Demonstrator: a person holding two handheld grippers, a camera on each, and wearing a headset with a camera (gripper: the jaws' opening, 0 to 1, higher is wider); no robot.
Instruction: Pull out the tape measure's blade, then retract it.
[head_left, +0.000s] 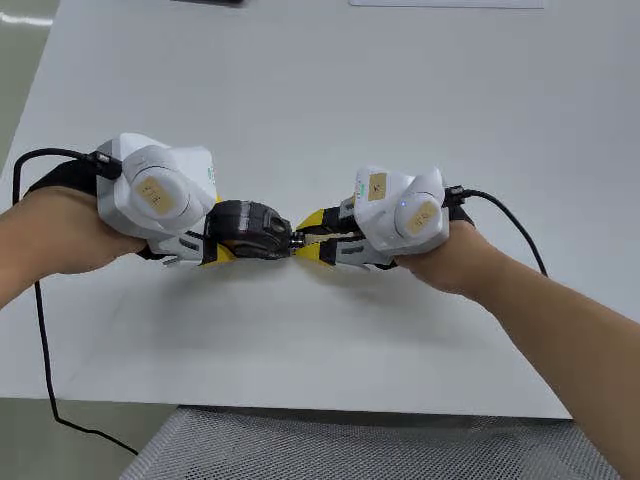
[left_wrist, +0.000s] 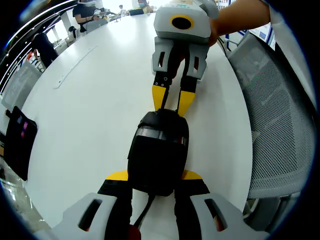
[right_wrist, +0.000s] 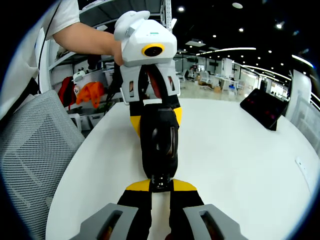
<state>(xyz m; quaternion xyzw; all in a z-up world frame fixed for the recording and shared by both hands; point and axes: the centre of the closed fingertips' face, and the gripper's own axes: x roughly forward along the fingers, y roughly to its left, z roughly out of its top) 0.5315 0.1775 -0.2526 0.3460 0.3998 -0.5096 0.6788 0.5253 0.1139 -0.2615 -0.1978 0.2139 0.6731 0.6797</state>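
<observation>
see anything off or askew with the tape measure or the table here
Nothing stands out. The black tape measure case is held straight by the left gripper, the right gripper pinches its blade tip, and the white table looks unmarked.

- the tape measure (head_left: 250, 230) has a black, rounded case with a glossy dark band across it, seen in the left gripper view.
- it sits just above the white table (head_left: 300, 100), near the front edge, and whether it touches the top cannot be told.
- the left gripper (head_left: 215, 245) clamps the case at its rear, one yellow-tipped jaw on each flat side.
- the case's mouth points toward the right gripper (head_left: 318, 240).
- the blade (right_wrist: 161, 207) is barely out: a short pale strip with a dark end hook, lying between the right gripper's closed jaws.
</observation>
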